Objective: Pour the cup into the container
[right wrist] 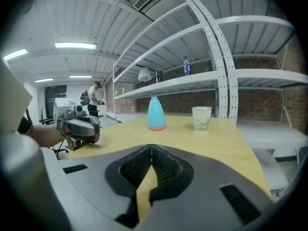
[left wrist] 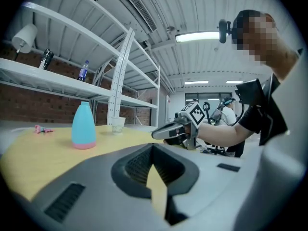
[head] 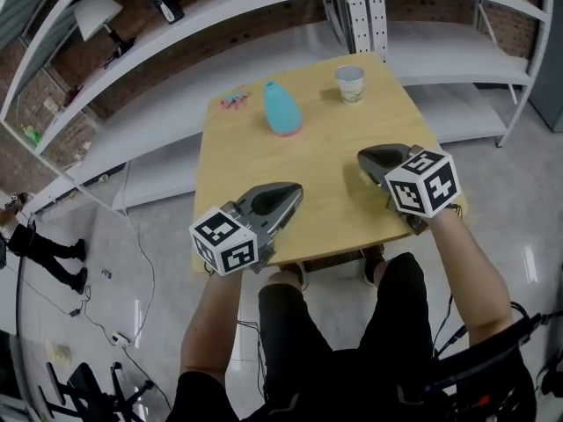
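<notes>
A white paper cup (head: 350, 83) stands upright near the far right corner of the wooden table (head: 334, 205). Left of it stands a teal bottle-shaped container (head: 281, 108) with a pink base. My left gripper (head: 295, 189) hovers over the table's near left part, its jaws shut and empty. My right gripper (head: 362, 156) is over the near right part, shut with nothing in it. Both are well short of the cup and container. In the left gripper view the container (left wrist: 83, 125) is left of the cup (left wrist: 117, 124). The right gripper view has the cup (right wrist: 201, 118) right of the container (right wrist: 155, 113).
A small pink and blue object (head: 233, 101) lies at the table's far left corner. White metal shelves (head: 264, 25) run behind the table, with a lamp (head: 95, 11) on them. Another person (head: 44, 253) stands on the floor at the left.
</notes>
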